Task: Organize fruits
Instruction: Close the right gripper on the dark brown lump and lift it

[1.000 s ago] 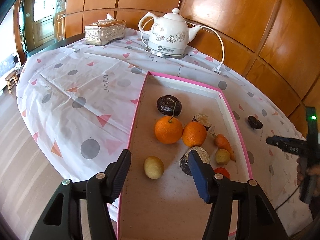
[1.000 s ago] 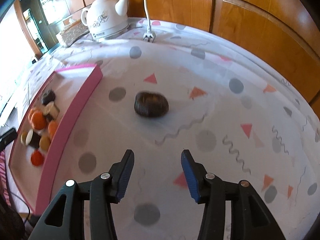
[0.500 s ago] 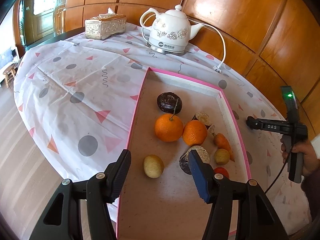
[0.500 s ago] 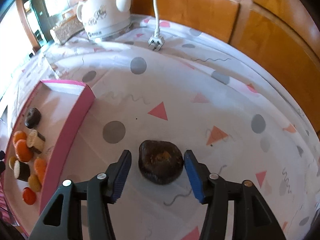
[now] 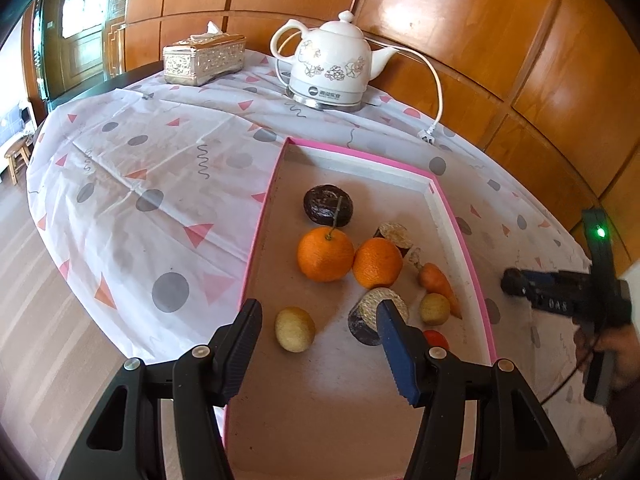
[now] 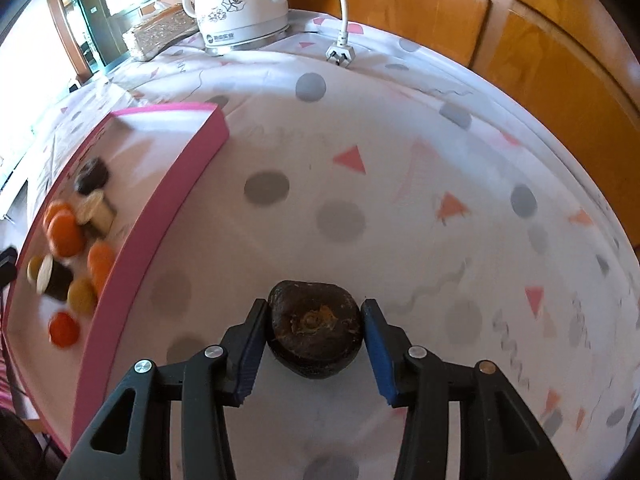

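Right gripper [image 6: 314,322] straddling a dark brown fruit [image 6: 314,330] that rests on the patterned tabletop [image 6: 400,128], just outside the pink-walled tray [image 6: 160,216]. Its jaws are closing; the black pad on one flank looks to be touching the skin, while the blue pad on the other flank is at the skin or a hair off it, so the grip is best read as forming rather than firm. The left gripper [image 5: 316,340] hovers with jaws apart and nothing between them over the near end of the tray, above a pale yellow fruit [image 5: 295,329], two oranges [image 5: 326,254], a carrot [image 5: 438,282] and a second dark fruit [image 5: 328,205]. A white kettle [image 6: 240,4] with its loose plug [image 6: 340,54] stands at the far edge of the tabletop, well clear of the work. The step in hand appears to be the pick-up of the stray fruit for transfer into the tray. To do it well, the pads should meet the widest part of the flattened fruit, low on its sides, and close only until it stops yielding, since wrinkled skin suggests soft flesh. The lift should be straight up, high enough to clear the tray wall, before crossing to an open patch of the tray floor.
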`<state>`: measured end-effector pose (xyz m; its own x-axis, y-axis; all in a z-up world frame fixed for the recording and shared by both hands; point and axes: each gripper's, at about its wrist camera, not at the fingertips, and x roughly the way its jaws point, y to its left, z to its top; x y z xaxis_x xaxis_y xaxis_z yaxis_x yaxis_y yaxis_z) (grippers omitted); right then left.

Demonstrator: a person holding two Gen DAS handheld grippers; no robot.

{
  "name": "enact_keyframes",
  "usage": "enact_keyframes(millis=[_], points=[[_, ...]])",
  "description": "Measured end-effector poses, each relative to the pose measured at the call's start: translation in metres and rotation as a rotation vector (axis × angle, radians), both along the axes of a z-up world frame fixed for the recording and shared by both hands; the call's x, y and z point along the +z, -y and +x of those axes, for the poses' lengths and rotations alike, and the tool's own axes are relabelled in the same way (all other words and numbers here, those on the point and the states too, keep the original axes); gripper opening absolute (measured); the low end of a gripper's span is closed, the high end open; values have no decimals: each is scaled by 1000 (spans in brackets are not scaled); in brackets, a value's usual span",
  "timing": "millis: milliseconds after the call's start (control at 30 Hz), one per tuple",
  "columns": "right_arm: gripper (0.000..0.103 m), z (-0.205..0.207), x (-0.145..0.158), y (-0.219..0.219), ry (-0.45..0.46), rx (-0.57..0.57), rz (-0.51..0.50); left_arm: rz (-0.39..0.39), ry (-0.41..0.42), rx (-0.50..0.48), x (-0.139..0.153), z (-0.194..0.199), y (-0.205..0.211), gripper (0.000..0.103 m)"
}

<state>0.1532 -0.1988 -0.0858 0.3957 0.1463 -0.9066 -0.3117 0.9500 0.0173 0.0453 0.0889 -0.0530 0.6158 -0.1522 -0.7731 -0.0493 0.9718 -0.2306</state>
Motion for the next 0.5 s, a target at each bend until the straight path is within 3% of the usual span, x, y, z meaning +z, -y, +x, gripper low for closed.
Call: enact_keyframes(millis=[500], points=[[47, -85, -1, 37, 15, -113, 60, 51, 56, -48, 17, -14, 22, 61]])
